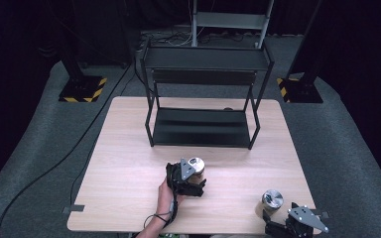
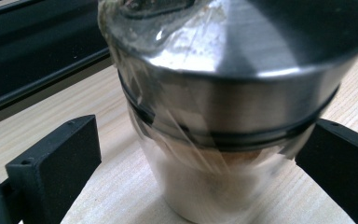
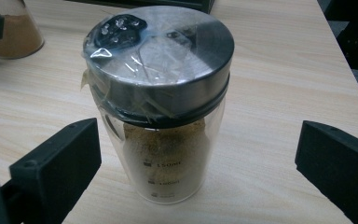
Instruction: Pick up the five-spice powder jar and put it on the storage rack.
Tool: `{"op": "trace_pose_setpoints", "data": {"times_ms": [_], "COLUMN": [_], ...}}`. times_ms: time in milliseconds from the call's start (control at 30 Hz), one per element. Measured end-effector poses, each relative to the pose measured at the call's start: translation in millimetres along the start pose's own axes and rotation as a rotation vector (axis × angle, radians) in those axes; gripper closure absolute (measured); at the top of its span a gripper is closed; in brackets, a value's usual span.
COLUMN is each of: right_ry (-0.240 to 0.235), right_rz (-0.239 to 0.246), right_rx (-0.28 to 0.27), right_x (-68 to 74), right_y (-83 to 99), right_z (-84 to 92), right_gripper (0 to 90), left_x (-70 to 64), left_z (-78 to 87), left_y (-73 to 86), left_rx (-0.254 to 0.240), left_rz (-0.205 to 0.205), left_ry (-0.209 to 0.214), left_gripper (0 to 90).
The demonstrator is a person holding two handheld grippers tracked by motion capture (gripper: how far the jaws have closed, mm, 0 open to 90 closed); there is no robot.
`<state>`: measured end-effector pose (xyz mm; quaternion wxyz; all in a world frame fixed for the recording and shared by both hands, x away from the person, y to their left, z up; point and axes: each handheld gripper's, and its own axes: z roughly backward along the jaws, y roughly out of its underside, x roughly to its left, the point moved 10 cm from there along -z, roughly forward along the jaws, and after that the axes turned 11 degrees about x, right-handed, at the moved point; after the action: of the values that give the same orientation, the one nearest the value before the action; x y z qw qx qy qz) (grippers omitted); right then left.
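Steel-lidded spice jars on a pale wood desk (image 1: 129,148), one at each hand-held gripper.

Left hand-held gripper (image 1: 191,182) brackets the nearer-centre jar (image 1: 196,167), its jaws spread either side; whether the pads touch the glass is hard to tell. Right hand-held gripper (image 3: 196,163) stands wide open around the second jar (image 3: 161,98), not yet gripping. Neither jar looks lifted, so grasping and any placing remain. Ahead, the black two-tier shelf (image 1: 203,126) is bare; nothing blocks the way.
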<state>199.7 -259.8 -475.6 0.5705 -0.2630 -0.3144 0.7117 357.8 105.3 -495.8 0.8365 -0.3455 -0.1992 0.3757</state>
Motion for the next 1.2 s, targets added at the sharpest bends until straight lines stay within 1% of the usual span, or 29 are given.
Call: {"op": "trace_pose_setpoints", "data": {"times_ms": [33,67,100,133,200,300,600,833,1200], "right_ry": [0.001,0.002,0.003,0.004,0.007,0.008,0.01,0.01,0.008], "right_rz": [0.0,-0.001,0.0,0.001,-0.001,-0.001,0.004,0.004,0.006], "right_rx": [0.0,0.001,0.002,0.003,0.003,0.002,0.007,0.01,0.01], "right_x": [-0.1,-0.4,-0.7,-1.1,-1.3,-1.3,-1.2,-1.4,-1.4], "right_y": [0.1,0.1,0.2,0.3,0.4,0.3,0.2,0.3,0.4], "right_z": [0.0,0.1,0.2,0.3,0.8,1.4,0.9,0.6,0.3], "right_gripper": [0.0,0.0,0.0,0.0,0.0,0.0,0.0,0.0,0.0], "left_x": [-0.8,-1.1,-1.2,-1.0,-1.3,-1.0,-1.7,0.2,2.8], "left_z": [-0.1,0.1,0.1,0.2,0.7,1.2,0.6,0.3,0.3], "left_y": [0.2,0.7,1.3,1.6,2.4,3.4,5.3,6.2,7.6], "left_rx": [-0.003,-0.011,-0.018,-0.021,-0.03,-0.042,-0.062,-0.071,-0.08], "left_rz": [-0.002,-0.006,-0.005,-0.008,-0.011,-0.006,-0.004,0.013,0.025], "left_ry": [-0.006,-0.006,-0.002,0.005,0.005,0.009,0.025,0.041,0.059], "left_gripper": [0.3,3.4,7.3,8.3,12.8,18.2,28.7,29.7,30.7]}}
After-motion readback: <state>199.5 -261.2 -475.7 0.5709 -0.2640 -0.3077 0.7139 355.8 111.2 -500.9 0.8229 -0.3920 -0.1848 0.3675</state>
